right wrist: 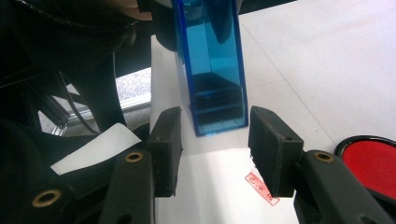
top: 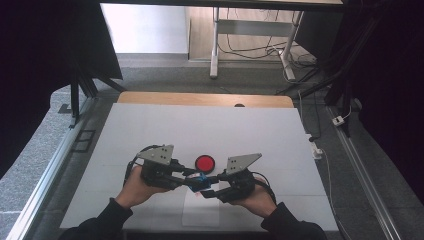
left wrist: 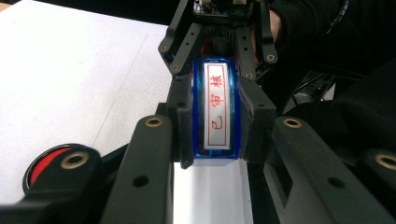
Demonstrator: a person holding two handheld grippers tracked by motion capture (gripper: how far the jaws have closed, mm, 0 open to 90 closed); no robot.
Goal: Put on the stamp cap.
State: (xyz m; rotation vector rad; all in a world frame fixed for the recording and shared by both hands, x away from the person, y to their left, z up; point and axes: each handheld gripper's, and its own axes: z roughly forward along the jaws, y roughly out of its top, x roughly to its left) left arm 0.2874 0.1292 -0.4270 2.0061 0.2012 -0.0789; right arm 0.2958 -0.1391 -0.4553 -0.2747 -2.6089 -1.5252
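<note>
The left gripper (top: 192,176) was clamped on a blue transparent stamp (left wrist: 216,112), its black pads pressing the two long sides, as the left gripper view showed; the stamp's face, with red characters inside a red frame, was turned toward that camera; the right gripper (right wrist: 215,140) stood with its jaws parted on either side of the stamp's end, a clear gap at each pad, so it gripped nothing; no earlier picture being at hand, only that stance is recorded. In the high view the two grippers met tip to tip just above the near part of the table (top: 150,130), the stamp a small blue spot between them; beneath it lay a white sheet of paper (right wrist: 219,186), on which a red stamped mark (right wrist: 261,189) already showed, partly hidden behind the right-hand pad in the right gripper view; a round red ink pad (top: 204,163) sat just beyond the grippers, near but apart from the sheet. Judged from this, the step in hand was a handover or a re-grip after an impression; the stamp rested wholly with the left gripper; the next move probably called for the right jaws either to draw clear or to close squarely on the stamp's narrow end, while the left held it steady.
</note>
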